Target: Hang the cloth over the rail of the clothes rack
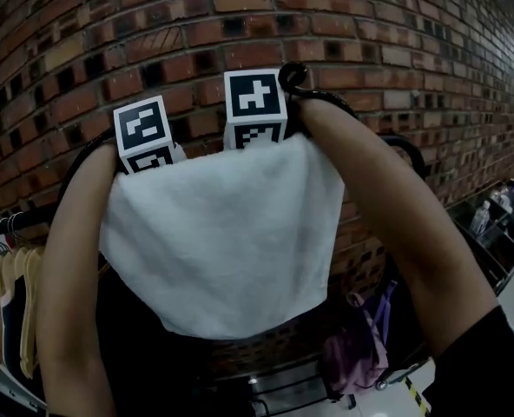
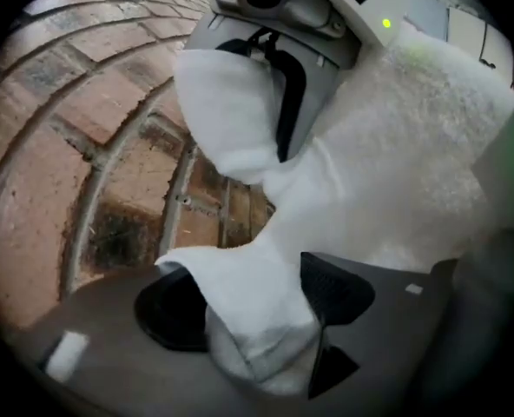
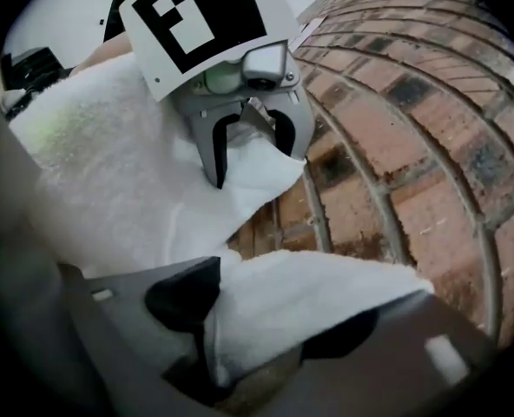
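A white cloth [image 1: 227, 241] hangs spread out in front of a brick wall, between the person's two forearms. Above its top edge only the two marker cubes show, the left one [image 1: 144, 133] and the right one [image 1: 255, 102]; the jaws are hidden behind the cloth. In the left gripper view my left gripper [image 2: 253, 307] stands open, with a bunched corner of the cloth [image 2: 248, 320] lying loose between its pads. My right gripper [image 3: 266, 315] is open too, and another corner [image 3: 309, 294] rests between its pads. I cannot see the rail under the cloth.
The brick wall [image 1: 396, 68] is close behind the cloth. At lower left a clothes rail [image 1: 5, 226] carries several hangers with garments. A purple bag [image 1: 361, 346] hangs low at the right, next to a shelf [image 1: 500, 224]. A black cable [image 1: 326, 98] loops over the right arm.
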A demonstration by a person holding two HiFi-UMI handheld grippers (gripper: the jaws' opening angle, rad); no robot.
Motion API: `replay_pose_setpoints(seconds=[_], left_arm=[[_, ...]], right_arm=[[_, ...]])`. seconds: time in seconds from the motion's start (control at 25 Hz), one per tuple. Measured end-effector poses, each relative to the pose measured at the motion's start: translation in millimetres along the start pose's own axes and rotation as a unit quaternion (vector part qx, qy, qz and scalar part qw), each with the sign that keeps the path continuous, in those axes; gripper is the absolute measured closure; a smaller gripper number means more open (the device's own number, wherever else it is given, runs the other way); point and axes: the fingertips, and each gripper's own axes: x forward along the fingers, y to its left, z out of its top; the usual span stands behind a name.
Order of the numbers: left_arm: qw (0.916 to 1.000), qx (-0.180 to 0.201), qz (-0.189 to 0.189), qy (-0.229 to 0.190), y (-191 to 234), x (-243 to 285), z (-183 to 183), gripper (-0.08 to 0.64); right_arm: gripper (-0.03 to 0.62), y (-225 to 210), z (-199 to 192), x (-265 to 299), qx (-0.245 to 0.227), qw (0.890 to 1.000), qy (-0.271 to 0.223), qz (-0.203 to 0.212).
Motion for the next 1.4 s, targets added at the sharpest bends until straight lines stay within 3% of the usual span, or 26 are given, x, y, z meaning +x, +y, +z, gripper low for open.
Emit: replay_pose_setpoints(seconds=[0.12,0.2,0.32,0.48,0.6,0.68,0.8,0.92,1.0,1.08,1.4], left_arm=[[0.9999,-0.001,-0.002,-0.015,-0.5,-2.8,1.1,0.205],[0.9997,-0.009,-0.010,-0.020,-1.7,-4.3,-2.6,0.201],[0.9991,-0.034,-0.023,-0.010,-4.2,-3.1,-16.5,0.201],[0.9983,-0.050,-0.031,-0.004,-7.0,-1.5,-25.3,0.196],[0.9970,-0.068,-0.035,-0.011,-6.7,-2.8,-31.6,0.196],[0.9961,-0.081,-0.033,-0.010,-5.9,-4.4,-40.5,0.196],[0.9951,-0.091,-0.026,-0.029,0.5,-7.5,-41.0,0.196],[0.9957,-0.076,-0.010,-0.052,9.7,-11.7,-33.4,0.196],[0.9954,-0.071,0.001,-0.065,14.8,-19.5,-29.6,0.196],[0.9941,-0.070,0.014,-0.081,19.6,-28.2,-28.3,0.196],[0.9832,-0.102,0.071,-0.133,40.4,-56.5,-61.8,0.196]], right_arm=[[0.276,1.2,-2.3,-2.7,0.020,0.999,-0.015,0.020],[0.275,-1.0,-4.7,-9.9,0.057,0.997,-0.045,0.040],[0.275,-0.3,-1.5,-26.2,0.127,0.983,-0.108,0.080],[0.275,-0.1,12.6,-48.8,0.166,0.960,-0.193,0.113],[0.275,-3.0,-6.1,-43.3,0.166,0.970,-0.145,0.105],[0.275,-13.8,-17.6,-46.1,0.185,0.969,-0.138,0.084],[0.275,-17.6,-39.4,-40.6,0.155,0.984,-0.073,0.042],[0.275,-15.7,-4.0,-47.4,0.106,0.986,-0.128,0.013],[0.275,-6.9,13.9,-43.8,0.070,0.989,-0.130,0.010],[0.275,-3.5,10.8,-32.2,0.052,0.994,-0.097,0.008],[0.275,-7.9,-40.3,-1.5,0.065,0.998,0.018,0.004]])
